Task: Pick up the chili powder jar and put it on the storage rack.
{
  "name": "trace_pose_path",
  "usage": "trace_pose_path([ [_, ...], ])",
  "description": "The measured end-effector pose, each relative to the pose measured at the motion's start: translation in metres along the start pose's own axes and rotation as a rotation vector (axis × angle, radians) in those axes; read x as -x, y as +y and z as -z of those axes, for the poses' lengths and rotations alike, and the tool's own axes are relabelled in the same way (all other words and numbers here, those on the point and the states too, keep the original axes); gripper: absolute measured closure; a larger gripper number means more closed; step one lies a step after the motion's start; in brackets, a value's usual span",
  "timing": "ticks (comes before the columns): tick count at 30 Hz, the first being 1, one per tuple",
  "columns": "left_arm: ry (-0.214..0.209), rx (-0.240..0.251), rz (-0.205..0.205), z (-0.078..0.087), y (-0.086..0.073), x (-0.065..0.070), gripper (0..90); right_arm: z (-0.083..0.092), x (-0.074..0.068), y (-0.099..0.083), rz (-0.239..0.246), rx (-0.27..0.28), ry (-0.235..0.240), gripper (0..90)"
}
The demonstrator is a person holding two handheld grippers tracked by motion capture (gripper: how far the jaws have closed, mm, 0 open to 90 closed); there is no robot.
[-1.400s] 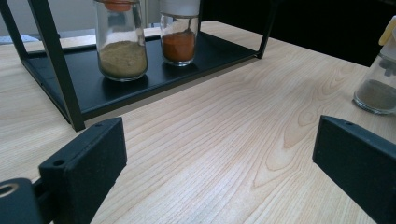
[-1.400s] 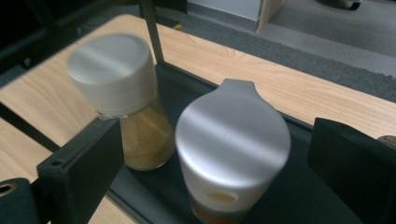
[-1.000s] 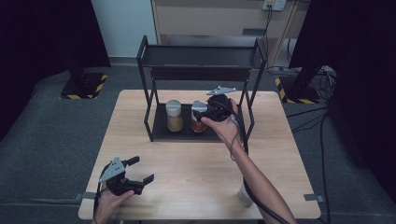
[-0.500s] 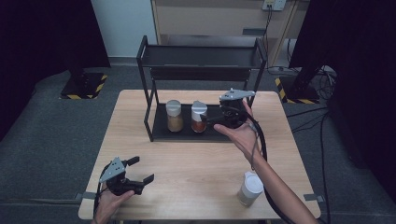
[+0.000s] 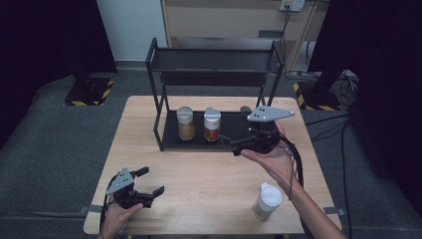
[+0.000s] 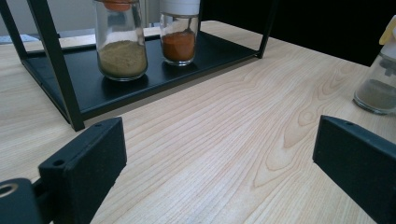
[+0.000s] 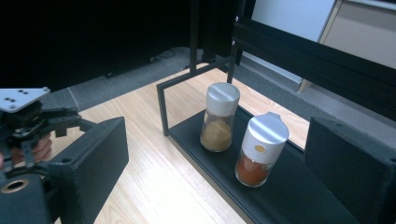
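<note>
So the black rack (image 5: 169, 134) holds two spice jars on its bottom shelf: tan-powder jar (image 5: 185, 123) left of the red-powder jar (image 5: 212, 124). Right gripper (image 5: 238, 145) hangs just off the rack's front right, jaws spread, empty. Left gripper (image 5: 151, 182) well in front of the rack, spread too. A third jar (image 5: 267, 200) stands off the rack, front right

Rack at the back of the worktop, two jars on its bottom shelf

The rack (image 5: 214, 74) sits along the worktop's (image 5: 199, 169) far edge. Two jars stand side by side on its lower shelf, one jar (image 5: 185, 123) left of the other jar (image 5: 212, 124). A third jar (image 5: 267, 200) stands alone near the front right corner. Left tongs (image 5: 149, 181) sit near the front left corner; right tongs (image 5: 229, 141) are just before the shelf's right part.
</note>
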State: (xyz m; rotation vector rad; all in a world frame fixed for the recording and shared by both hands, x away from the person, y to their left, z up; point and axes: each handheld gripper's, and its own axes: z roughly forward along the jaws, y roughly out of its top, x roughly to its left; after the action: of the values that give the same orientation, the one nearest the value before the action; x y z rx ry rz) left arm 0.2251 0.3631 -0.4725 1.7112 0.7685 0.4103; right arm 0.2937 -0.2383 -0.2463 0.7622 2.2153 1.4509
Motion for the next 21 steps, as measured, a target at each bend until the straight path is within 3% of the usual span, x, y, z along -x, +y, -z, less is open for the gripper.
trace_pose_path([
  [11, 0.001, -0.002, -0.002, 0.0, 0.0, 0.0, 2.1, 0.043, -0.008, -0.026, -0.001, 0.066, -0.013, 7.1],
  [15, 0.0, -0.003, -0.003, -0.001, 0.0, 0.0, 2.1, 0.058, -0.014, -0.036, 0.018, 0.077, -0.051, 7.0],
  [21, 0.001, -0.006, -0.004, -0.001, 0.0, 0.0, 2.1, 0.072, -0.015, -0.058, -0.01, 0.102, -0.069, 6.9],
])
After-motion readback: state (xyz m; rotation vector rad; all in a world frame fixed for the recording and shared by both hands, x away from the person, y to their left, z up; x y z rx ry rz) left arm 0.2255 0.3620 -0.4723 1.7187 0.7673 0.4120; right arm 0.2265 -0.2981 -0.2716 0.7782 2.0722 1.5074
